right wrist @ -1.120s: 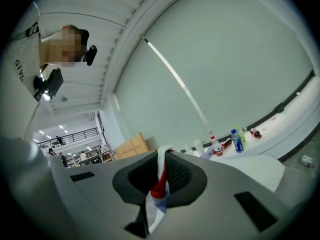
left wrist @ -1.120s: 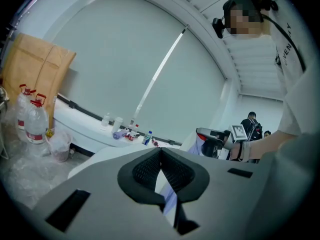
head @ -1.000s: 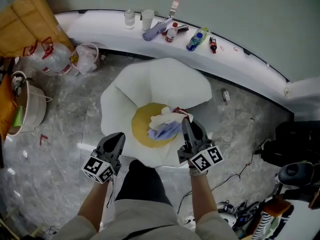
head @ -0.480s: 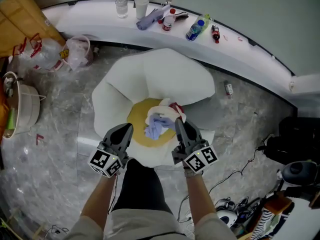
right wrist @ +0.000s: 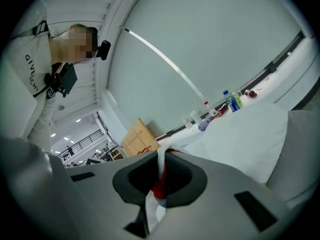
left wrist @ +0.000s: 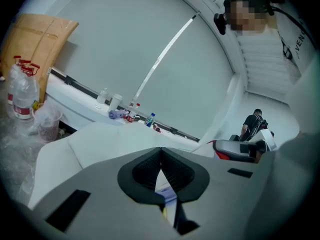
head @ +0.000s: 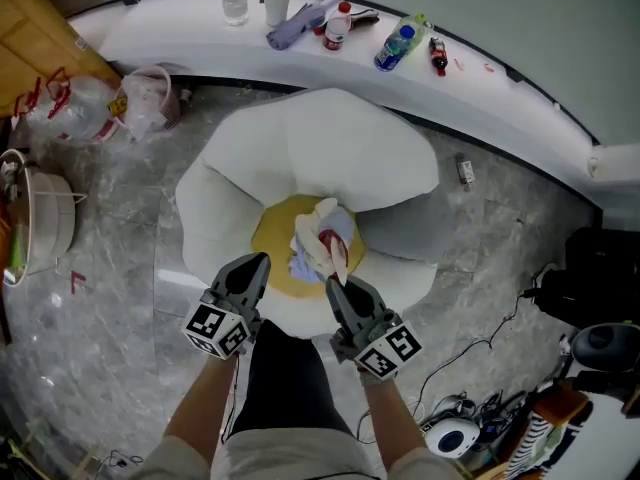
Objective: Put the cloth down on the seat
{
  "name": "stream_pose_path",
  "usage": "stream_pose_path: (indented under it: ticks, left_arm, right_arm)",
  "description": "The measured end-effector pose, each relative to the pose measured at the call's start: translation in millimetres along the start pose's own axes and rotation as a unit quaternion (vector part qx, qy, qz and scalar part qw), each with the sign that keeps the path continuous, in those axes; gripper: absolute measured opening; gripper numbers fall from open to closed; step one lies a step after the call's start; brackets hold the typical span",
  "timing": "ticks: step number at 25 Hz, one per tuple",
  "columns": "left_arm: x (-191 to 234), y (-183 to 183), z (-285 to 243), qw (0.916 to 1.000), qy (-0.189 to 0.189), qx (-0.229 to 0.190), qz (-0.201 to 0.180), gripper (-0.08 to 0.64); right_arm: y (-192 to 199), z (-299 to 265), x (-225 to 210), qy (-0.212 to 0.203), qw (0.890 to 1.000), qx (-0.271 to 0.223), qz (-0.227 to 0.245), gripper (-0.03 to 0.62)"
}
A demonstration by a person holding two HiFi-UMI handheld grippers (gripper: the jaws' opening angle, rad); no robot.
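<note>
Cloth (head: 320, 233) pinched in right tool (head: 334, 286), over seat (head: 268, 240)

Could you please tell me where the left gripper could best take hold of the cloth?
Probably the far end of the cloth, where loose pale folds bunch up, coming from the left; the right gripper is shut on its red near edge.

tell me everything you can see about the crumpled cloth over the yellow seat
The soft crumpled cloth is cream-white with pale blue folds and a red strip. One end is pinched between the shut jaws of the right gripper, the rest bunched loosely over the round yellow seat cushion. Whether it already rests there cannot be told.
</note>
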State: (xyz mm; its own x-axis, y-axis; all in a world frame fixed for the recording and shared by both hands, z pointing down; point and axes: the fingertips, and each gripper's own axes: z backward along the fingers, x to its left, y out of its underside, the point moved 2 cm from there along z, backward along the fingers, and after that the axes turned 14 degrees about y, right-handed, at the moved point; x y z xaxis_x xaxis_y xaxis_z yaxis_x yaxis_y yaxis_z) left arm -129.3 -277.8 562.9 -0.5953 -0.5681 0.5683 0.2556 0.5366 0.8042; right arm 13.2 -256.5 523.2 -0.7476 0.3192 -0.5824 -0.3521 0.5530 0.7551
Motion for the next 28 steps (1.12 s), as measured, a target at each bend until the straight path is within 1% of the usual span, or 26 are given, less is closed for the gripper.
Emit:
stream_pose_path:
  ticks: [2, 5, 10, 13, 16, 21, 25, 28]
  left_arm:
    - [9.1, 7.8, -6.8, 1.0, -0.002, 0.004, 0.003, 0.014]
    - [21.4, 16.0, -16.1, 1.0, -0.003, 0.008, -0.001, 0.014]
    - [37.1, 37.6, -22.0, 0.9999, -0.003, 0.013, 0.005, 0.014]
    - [45.8, 55.5, -25.5, 0.9996, -0.005, 0.026, 0.009, 0.014]
    - [55.9, 73.7, -29.9, 0.9995, 0.0, 0.03, 0.013, 0.014]
    - [74.7, 100.8, -39.9, 0.9992, -0.002, 0.04, 0.003, 0.014]
    - [85.3, 123.1, -51.6, 0.9991, 0.0, 0.042, 0.002, 0.014]
    - [90.6, 141.8, -60.6, 0.999, 0.005, 0.044, 0.002, 0.014]
  right_arm:
    - [14.9, -3.7, -4.4, 0.0, 1.0, 0.012, 0.002, 0.032]
    - [37.9, -13.7, -15.1, -0.002, 1.0, 0.031, 0.007, 0.032]
    - [72.7, -30.7, -40.3, 0.004, 0.998, 0.06, 0.001, 0.032]
    - [89.0, -41.1, -62.4, 0.019, 0.998, 0.06, -0.004, 0.032]
    - [104.8, -53.7, -82.7, 0.033, 0.998, 0.061, -0.005, 0.032]
    - [124.3, -69.2, -107.3, 0.055, 0.997, 0.052, 0.008, 0.032]
    - [137.5, -75.1, -130.1, 0.074, 0.996, 0.046, 0.026, 0.032]
    - [150.5, -79.2, -153.1, 0.1, 0.993, 0.049, 0.046, 0.032]
